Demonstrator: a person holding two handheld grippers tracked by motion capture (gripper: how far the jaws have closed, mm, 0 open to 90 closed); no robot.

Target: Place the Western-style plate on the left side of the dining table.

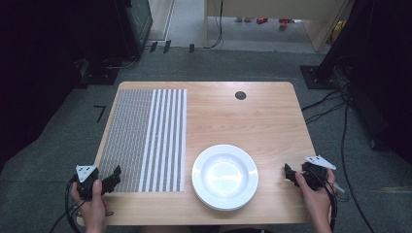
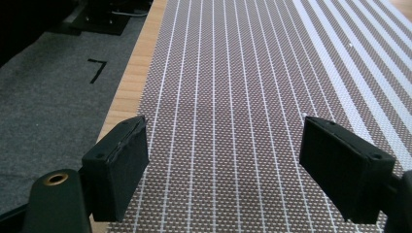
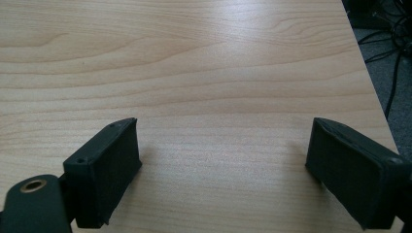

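Note:
A white plate [image 1: 224, 175] rests on the wooden table [image 1: 252, 121], near the front edge and a little right of centre. To its left lies a woven placemat [image 1: 145, 138], brown with white stripes. My left gripper [image 1: 112, 178] is held over the mat's front left corner; its jaws are wide open over the mat [image 2: 228, 97] with nothing between them. My right gripper [image 1: 290, 174] hovers just right of the plate, open too, with bare table [image 3: 214, 73] between its jaws.
A small dark round hole [image 1: 240, 95] marks the table's far side. Grey carpet [image 1: 58, 145] surrounds the table, with cables [image 1: 340, 111] on the right and dark equipment [image 1: 116, 34] at the back left. The table's right edge [image 3: 369, 77] runs close to my right gripper.

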